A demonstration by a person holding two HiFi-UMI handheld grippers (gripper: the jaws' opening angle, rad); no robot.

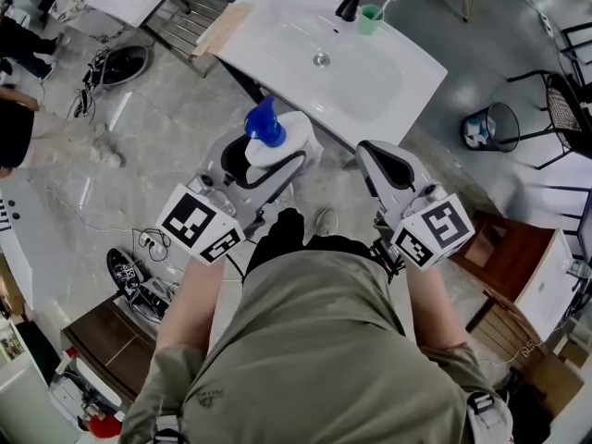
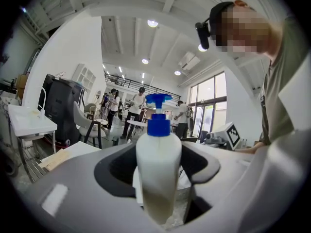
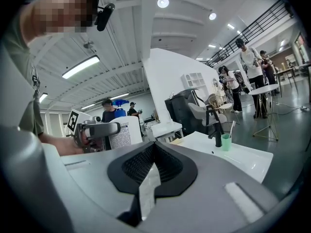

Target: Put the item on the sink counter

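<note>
A white pump bottle [image 1: 280,141] with a blue pump head [image 1: 264,123] stands upright between the jaws of my left gripper [image 1: 270,158], which is shut on it. In the left gripper view the bottle [image 2: 158,164] fills the middle, pinched by the dark pads. It hangs over the floor, just short of the white sink counter [image 1: 277,17]. My right gripper [image 1: 375,160] is level with it to the right, jaws shut and empty [image 3: 151,171]. In the right gripper view the bottle [image 3: 119,132] appears at left and the counter [image 3: 243,161] at right.
On the counter are a black faucet [image 1: 350,0] and a green cup [image 1: 370,18] behind the basin [image 1: 342,63]. A wooden board [image 1: 220,28] lies at its left end. A waste bin [image 1: 488,128], a black chair [image 1: 566,100] and a wooden cabinet [image 1: 509,266] stand to the right. People stand in the background.
</note>
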